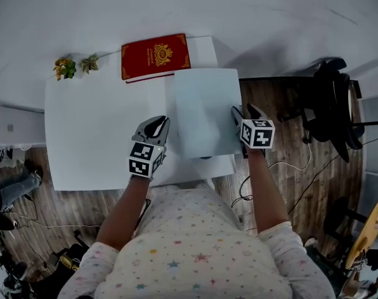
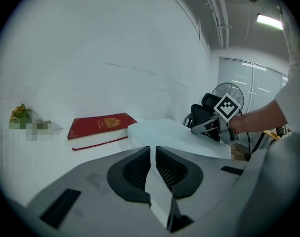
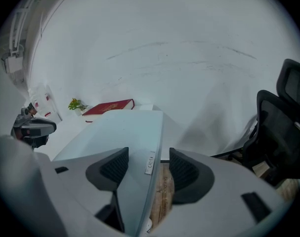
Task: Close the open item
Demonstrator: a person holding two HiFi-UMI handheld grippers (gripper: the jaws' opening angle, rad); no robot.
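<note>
A white bench [image 1: 89, 136] fills the middle of the head view, and the pale blue item [image 1: 207, 111] lies on its 3 o'clock side as a flat rectangular slab, its right edge reaching past the bench's edge over the wooden floor [image 1: 282, 98]. Whether it is a laptop or a folder, and whether it is fully closed, cannot be told. The right hand-held gripper [image 1: 245, 112] sits at the slab's 3 o'clock edge. In the right gripper view its jaws stand apart with that edge, which carries a small label, running between them. The left pad lies against the slab's face, while floor shows between the edge and the right pad, so nothing is clamped. The left hand-held gripper [image 1: 156, 122] hovers just beside the slab's 9 o'clock edge, over bare bench. In the left gripper view its jaws are pressed together with nothing between them, pointing toward the slab, which there appears slightly tilted. A red book [image 1: 155, 56] with a gold emblem lies closed at the bench's 12 o'clock edge, close to the slab's far corner. Two small plants [image 1: 65, 67] stand at about 10 o'clock against the white wall. A black office chair [image 1: 332, 104] stands on the floor at 3 o'clock, well apart from the bench. The person's star-printed top [image 1: 189, 248] fills the 6 o'clock part of the head view.
</note>
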